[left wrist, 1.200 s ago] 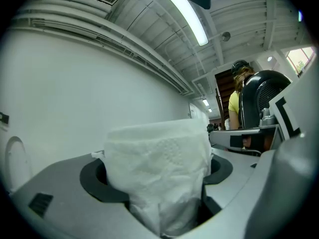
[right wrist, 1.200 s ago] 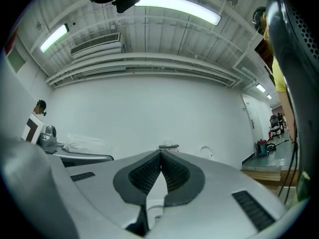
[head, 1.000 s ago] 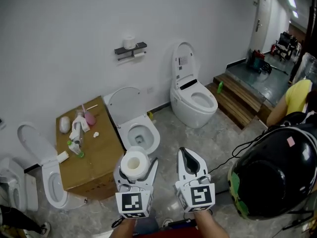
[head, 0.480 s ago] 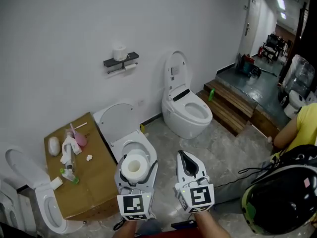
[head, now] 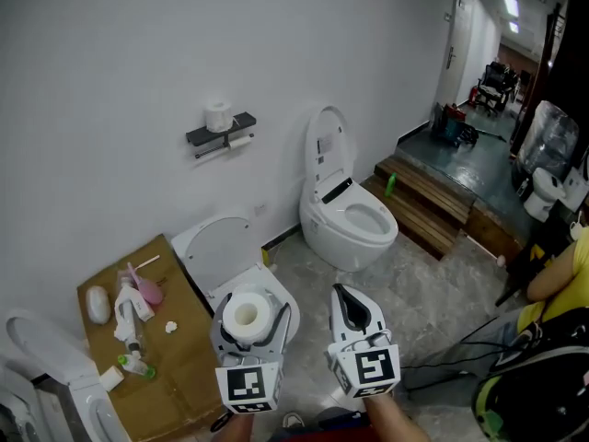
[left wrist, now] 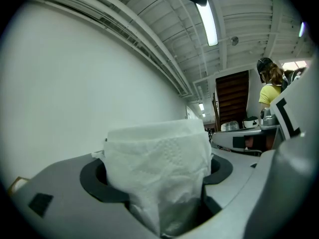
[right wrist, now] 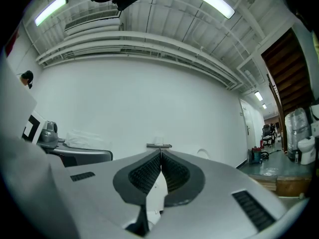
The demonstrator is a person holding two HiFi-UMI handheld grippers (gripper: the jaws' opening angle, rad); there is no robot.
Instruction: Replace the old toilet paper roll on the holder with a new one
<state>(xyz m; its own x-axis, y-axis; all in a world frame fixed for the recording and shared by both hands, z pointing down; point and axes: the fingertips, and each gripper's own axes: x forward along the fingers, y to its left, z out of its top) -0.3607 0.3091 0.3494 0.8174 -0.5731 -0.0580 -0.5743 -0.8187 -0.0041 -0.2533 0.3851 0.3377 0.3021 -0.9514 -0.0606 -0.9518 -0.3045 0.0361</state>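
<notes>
The left gripper (head: 249, 306) has its jaws clamped on a full white toilet paper roll (left wrist: 158, 164), which stands on end between them. Just to their right, the right gripper (head: 346, 294) has its jaws pressed together, empty. Ahead of both tips stands a white open-lidded toilet (head: 228, 258). Farther ahead and higher, a black wall-mounted holder (head: 221, 133) carries a thin white roll (head: 241, 141) under its shelf and a small white roll (head: 218, 115) on top.

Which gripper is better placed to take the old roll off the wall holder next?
The right gripper: it is shut and empty, so it can open and pull the old roll off the holder. The left gripper is already shut on the new roll.
</notes>
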